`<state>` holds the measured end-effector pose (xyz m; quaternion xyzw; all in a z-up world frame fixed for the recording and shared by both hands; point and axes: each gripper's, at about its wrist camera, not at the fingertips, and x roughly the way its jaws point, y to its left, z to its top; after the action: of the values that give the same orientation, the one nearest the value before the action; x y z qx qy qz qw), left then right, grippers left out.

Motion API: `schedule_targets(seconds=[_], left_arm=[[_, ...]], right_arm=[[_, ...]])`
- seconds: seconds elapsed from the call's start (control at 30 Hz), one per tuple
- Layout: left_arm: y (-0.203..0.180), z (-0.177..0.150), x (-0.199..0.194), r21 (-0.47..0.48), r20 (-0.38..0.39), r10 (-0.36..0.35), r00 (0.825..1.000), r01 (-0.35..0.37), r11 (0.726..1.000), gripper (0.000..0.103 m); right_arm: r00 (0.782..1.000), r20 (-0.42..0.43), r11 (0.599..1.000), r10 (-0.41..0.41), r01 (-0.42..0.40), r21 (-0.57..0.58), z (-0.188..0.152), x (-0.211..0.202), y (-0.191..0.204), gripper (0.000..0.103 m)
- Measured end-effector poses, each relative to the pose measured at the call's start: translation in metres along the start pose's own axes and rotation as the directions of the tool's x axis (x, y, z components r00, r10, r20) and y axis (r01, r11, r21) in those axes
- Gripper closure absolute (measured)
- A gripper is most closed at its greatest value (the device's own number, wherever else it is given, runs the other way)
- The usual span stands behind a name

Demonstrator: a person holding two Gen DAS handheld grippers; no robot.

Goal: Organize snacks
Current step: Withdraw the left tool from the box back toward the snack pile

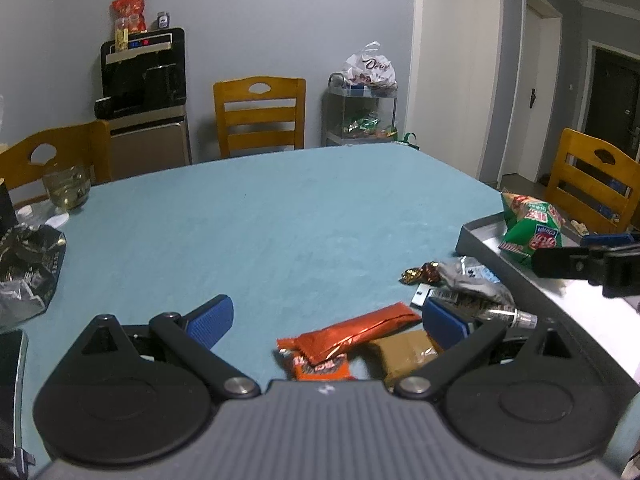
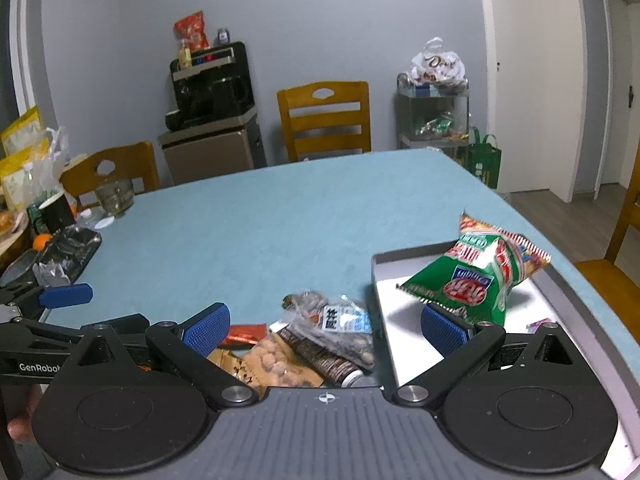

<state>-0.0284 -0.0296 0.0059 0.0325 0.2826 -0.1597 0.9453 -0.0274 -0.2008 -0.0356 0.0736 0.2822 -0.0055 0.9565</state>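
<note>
A green snack bag [image 2: 476,280] lies tilted in the grey tray [image 2: 404,254] at the table's right, just beyond the right finger of my open right gripper [image 2: 325,328]. Left of the tray is a pile: a clear bag of dark nuts [image 2: 336,332], a peanut packet [image 2: 276,368] and a red wrapper [image 2: 244,332]. My left gripper [image 1: 328,320] is open low over the table, with the orange-red wrapper [image 1: 356,330], a brown packet [image 1: 404,356] and an orange packet [image 1: 320,368] between its fingers. The green bag [image 1: 528,232] and the right gripper [image 1: 584,252] show over the tray [image 1: 476,232].
A glass cup [image 1: 68,188] and a crumpled black foil bag [image 1: 28,264] sit at the table's left, with a phone [image 1: 12,380] near the front edge. Foil candies [image 1: 420,274] lie by the tray. Wooden chairs [image 1: 260,116] surround the blue table [image 1: 260,220].
</note>
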Motion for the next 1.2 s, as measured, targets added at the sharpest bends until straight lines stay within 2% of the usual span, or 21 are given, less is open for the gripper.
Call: schedule_targets(seconds=[0.57, 1.2], left_arm=[[0.004, -0.017, 0.022, -0.013, -0.065, 0.036, 0.997, -0.037, 0.999, 0.001], [0.022, -0.027, 0.024, -0.028, -0.066, 0.087, 0.994, -0.089, 0.996, 0.001]], right_arm=[[0.997, -0.06, 0.999, 0.038, -0.04, -0.033, -0.011, 0.015, 0.028, 0.0], [0.997, -0.071, 0.998, -0.004, 0.0, -0.057, -0.013, 0.027, 0.041, 0.0]])
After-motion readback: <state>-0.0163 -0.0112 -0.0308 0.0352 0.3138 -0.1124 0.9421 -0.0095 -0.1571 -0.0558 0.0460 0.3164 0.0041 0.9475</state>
